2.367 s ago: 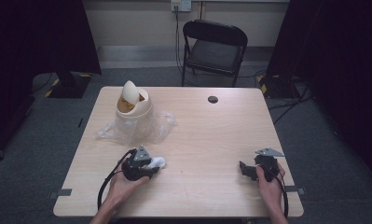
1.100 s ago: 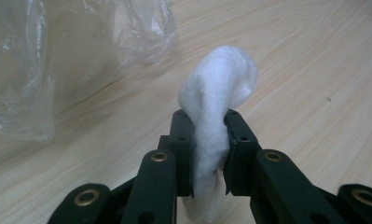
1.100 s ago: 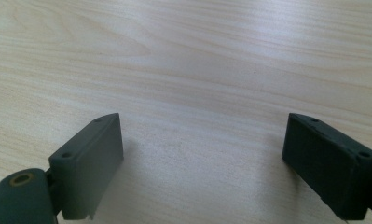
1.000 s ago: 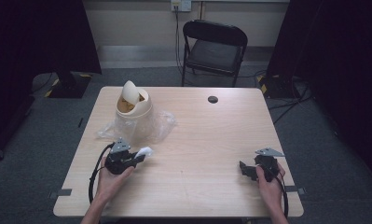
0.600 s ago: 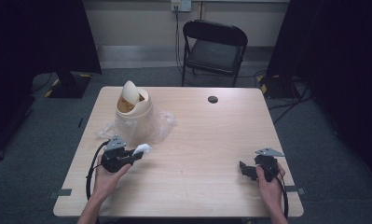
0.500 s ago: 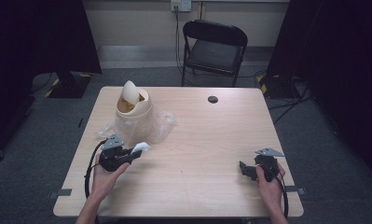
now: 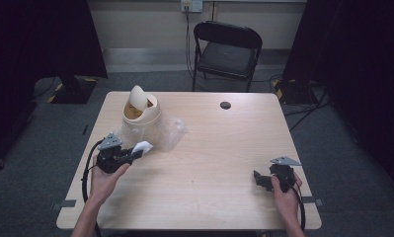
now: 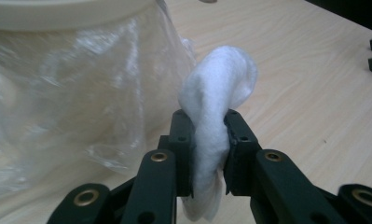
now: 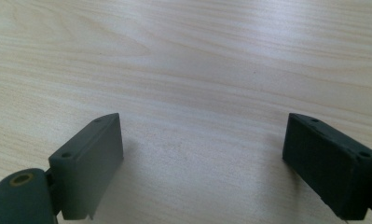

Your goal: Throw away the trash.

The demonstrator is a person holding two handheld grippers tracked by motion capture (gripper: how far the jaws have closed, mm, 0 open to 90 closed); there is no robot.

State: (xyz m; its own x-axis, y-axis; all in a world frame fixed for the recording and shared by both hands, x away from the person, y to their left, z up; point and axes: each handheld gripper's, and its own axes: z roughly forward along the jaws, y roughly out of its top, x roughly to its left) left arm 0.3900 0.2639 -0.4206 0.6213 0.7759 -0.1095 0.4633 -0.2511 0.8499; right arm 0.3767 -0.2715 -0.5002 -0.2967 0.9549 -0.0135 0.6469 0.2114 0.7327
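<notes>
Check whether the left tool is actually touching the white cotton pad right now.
Touching. The left gripper view shows the left tool with both jaws pressed against the white cotton pad, which is squeezed between them.

Bin [image 7: 141, 114]: stands at the far left of the tabletop [image 7: 209, 163]. Its crumpled clear bag [image 7: 167, 132] spreads beside its base on the right. Right of the bag: open wood, save a small black disc [image 7: 225, 105] near the far edge.

Table: my light wooden table [image 7: 209, 163].
On it: lidded bin [image 7: 141, 114] in clear plastic bag [image 7: 167, 132]; small black disc [image 7: 225, 105].
</notes>
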